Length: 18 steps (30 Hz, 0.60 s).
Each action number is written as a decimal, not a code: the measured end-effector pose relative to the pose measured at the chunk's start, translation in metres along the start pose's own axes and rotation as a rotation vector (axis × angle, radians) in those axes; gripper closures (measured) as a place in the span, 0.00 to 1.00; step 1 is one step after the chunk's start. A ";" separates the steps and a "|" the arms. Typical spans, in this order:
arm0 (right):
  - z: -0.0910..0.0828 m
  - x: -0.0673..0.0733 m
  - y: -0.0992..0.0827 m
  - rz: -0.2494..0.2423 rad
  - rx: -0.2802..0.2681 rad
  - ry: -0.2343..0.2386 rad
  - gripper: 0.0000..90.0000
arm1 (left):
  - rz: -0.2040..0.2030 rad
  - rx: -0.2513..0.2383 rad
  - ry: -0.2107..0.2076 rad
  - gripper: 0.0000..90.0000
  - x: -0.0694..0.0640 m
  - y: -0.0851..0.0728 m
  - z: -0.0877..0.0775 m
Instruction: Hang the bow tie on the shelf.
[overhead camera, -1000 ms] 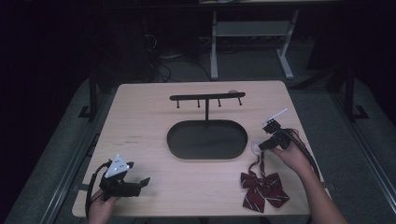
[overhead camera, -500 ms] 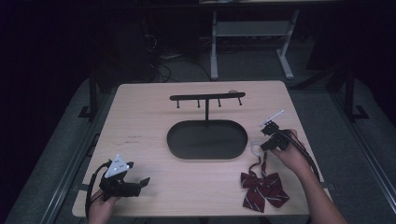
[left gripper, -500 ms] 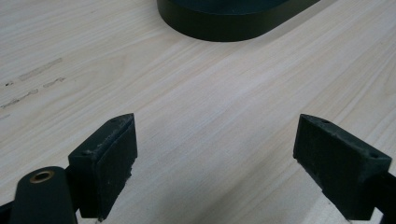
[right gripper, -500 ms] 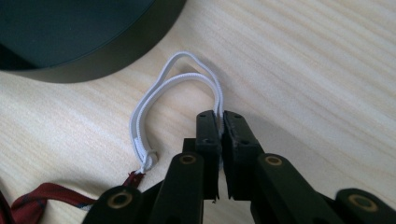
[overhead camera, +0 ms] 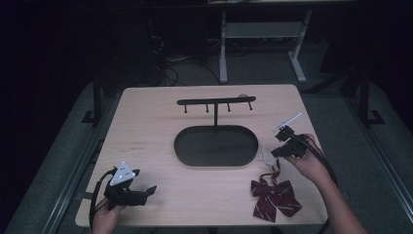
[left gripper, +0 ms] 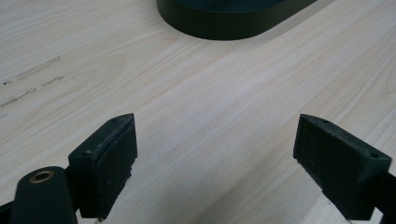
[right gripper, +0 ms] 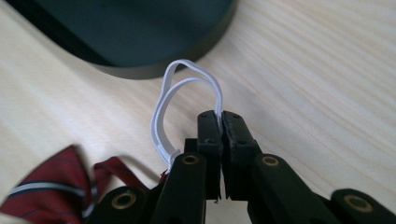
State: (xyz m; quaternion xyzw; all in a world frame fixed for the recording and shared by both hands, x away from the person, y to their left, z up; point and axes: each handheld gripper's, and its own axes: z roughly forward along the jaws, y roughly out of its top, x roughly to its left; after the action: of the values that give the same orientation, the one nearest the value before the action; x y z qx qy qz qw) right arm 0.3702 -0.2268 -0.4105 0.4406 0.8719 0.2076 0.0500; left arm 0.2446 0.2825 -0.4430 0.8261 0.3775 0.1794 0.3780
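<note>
Bow tie (overhead camera: 275,196) on table, white elastic loop (right gripper: 187,93) pinched in right claw (right gripper: 221,116), left claw (left gripper: 224,158) spread.

Cloth bow tie (overhead camera: 275,196); perhaps matt wooden table (overhead camera: 146,131).

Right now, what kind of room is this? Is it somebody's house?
Probably not a house: it looks like a test or recording workroom. A plain wooden table stands in a dark room, cables lie on the floor behind it, and a metal frame stands farther back.

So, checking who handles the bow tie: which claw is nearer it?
Right claw, pinching the bow tie's white elastic loop. Left claw sits across the table.
</note>
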 end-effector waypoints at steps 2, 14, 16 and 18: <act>-0.007 0.005 0.001 -0.016 -0.019 0.006 0.96 | 0.001 -0.001 0.000 0.15 0.000 0.000 0.000; -0.042 0.032 0.012 -0.101 -0.100 0.048 0.96 | 0.001 0.000 0.000 0.15 0.000 0.000 0.000; -0.048 0.037 0.014 -0.118 -0.107 0.047 0.96 | 0.001 0.000 0.001 0.15 0.000 0.000 0.000; -0.052 0.040 0.016 -0.126 -0.113 0.047 0.96 | 0.001 -0.001 0.001 0.15 0.000 0.000 0.000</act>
State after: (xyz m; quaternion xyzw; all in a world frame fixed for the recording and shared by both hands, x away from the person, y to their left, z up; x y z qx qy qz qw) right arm 0.3434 -0.2036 -0.3530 0.3763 0.8858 0.2632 0.0673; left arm 0.2444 0.2823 -0.4431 0.8260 0.3771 0.1802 0.3782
